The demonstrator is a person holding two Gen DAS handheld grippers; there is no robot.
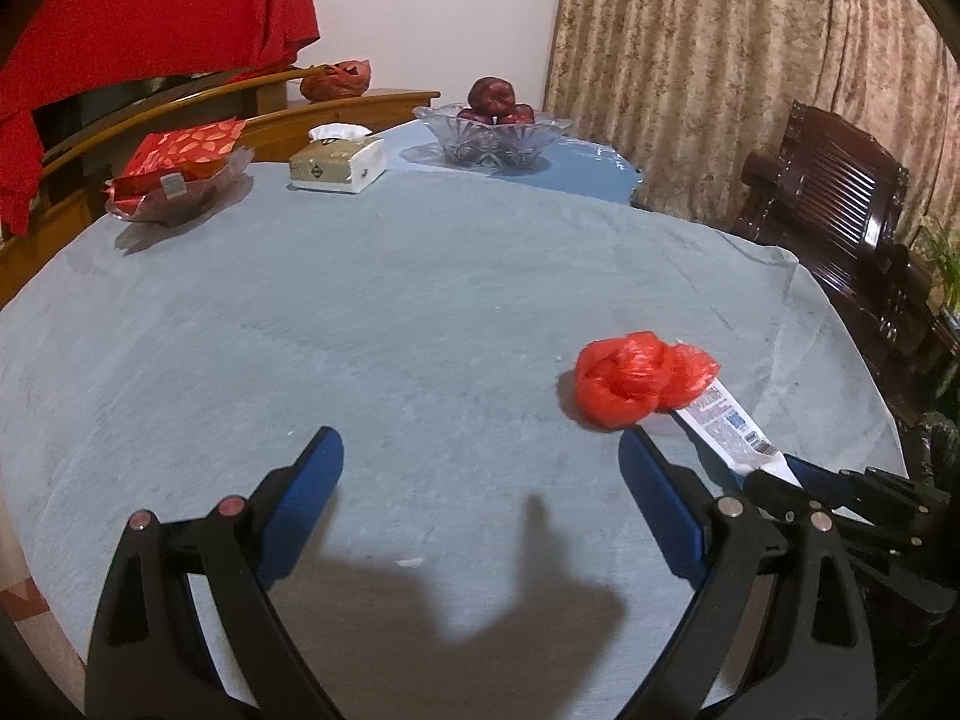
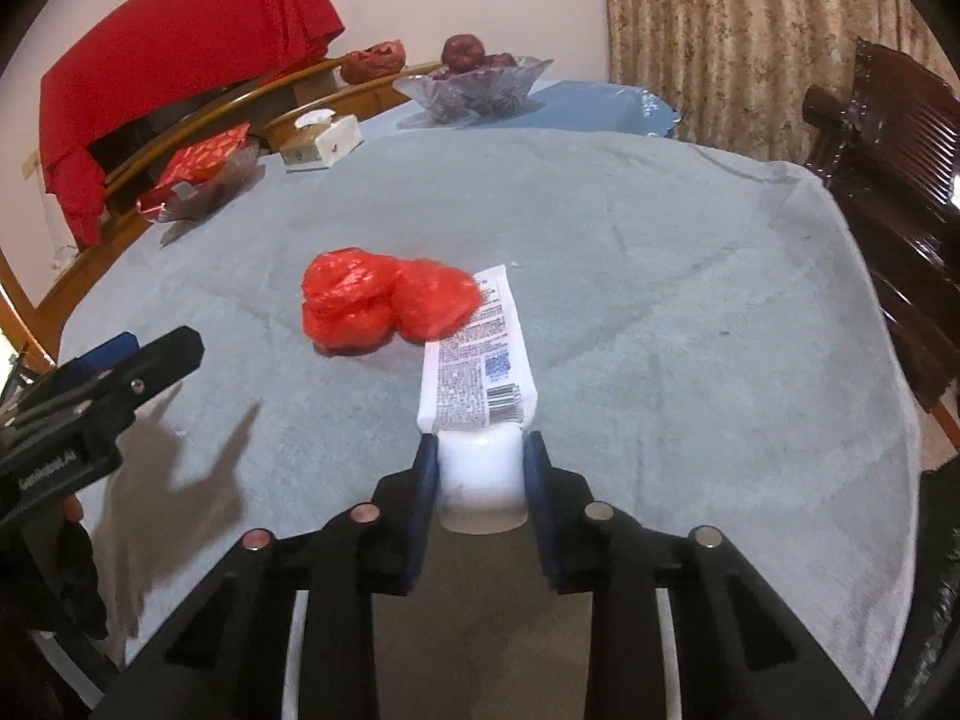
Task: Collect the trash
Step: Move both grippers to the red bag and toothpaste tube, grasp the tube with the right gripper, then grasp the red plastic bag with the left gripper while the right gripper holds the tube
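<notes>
A crumpled red plastic bag (image 2: 384, 303) lies on the grey-blue tablecloth (image 2: 660, 276); it also shows in the left wrist view (image 1: 636, 378). A flattened white tube (image 2: 477, 354) with printed text lies beside the bag, its far end touching it. My right gripper (image 2: 480, 450) is shut on the tube's white cap end. The tube also shows in the left wrist view (image 1: 729, 423). My left gripper (image 1: 480, 450) is open and empty, just left of the bag and above the cloth. It appears at the left edge of the right wrist view (image 2: 129, 360).
At the far side stand a glass bowl of dark red fruit (image 1: 495, 120), a tissue box (image 1: 336, 165) and a glass dish with red packets (image 1: 177, 177). A dark wooden chair (image 1: 840, 210) stands to the right. The table edge (image 2: 888, 396) drops off on the right.
</notes>
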